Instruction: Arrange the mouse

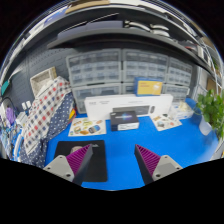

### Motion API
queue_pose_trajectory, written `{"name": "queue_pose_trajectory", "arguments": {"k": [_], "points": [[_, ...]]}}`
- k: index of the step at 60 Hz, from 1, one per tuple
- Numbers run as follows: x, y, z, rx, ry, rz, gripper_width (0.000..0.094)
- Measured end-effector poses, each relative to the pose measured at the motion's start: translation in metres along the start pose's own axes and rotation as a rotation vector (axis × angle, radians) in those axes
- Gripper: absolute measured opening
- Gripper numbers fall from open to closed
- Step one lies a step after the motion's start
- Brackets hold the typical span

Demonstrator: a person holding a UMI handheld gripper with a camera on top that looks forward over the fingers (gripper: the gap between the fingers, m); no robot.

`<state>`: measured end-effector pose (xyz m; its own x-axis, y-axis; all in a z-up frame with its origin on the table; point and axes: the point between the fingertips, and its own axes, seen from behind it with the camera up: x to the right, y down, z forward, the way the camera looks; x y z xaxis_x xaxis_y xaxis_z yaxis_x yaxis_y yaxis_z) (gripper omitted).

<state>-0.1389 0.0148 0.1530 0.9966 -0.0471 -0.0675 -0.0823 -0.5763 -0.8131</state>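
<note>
My gripper (113, 156) is open and empty, held above a blue table (120, 145). Its two fingers with purple pads (80, 158) stand wide apart. A black mouse mat (78, 165) lies flat on the table under and beside the left finger. I cannot make out a mouse anywhere. A small black box (125, 121) sits on the table beyond the fingers, in front of a long white box (112, 104).
Flat printed items lie at the left (85, 127) and right (166, 122) of the black box. Grey drawer cabinets (125, 72) line the back wall. A plaid cloth (46, 112) hangs at the left. A green plant (211, 110) stands at the right.
</note>
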Motion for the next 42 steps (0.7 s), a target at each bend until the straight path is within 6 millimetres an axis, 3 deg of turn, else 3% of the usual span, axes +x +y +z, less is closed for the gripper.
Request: {"name": "queue_pose_trajectory", "arguments": {"k": [12, 20, 31, 42], "points": [[0.12, -0.01, -0.051, 0.032, -0.016, -0.032, 0.0853], [0.186, -0.008, -0.076, 0.037, -0.042, -0.076, 0.0838], [0.25, 0.0, -0.099, 0.039, -0.048, -0.073, 0.0838], [0.287, 0.01, -0.108, 0.035, -0.047, -0.049, 0.084]]}}
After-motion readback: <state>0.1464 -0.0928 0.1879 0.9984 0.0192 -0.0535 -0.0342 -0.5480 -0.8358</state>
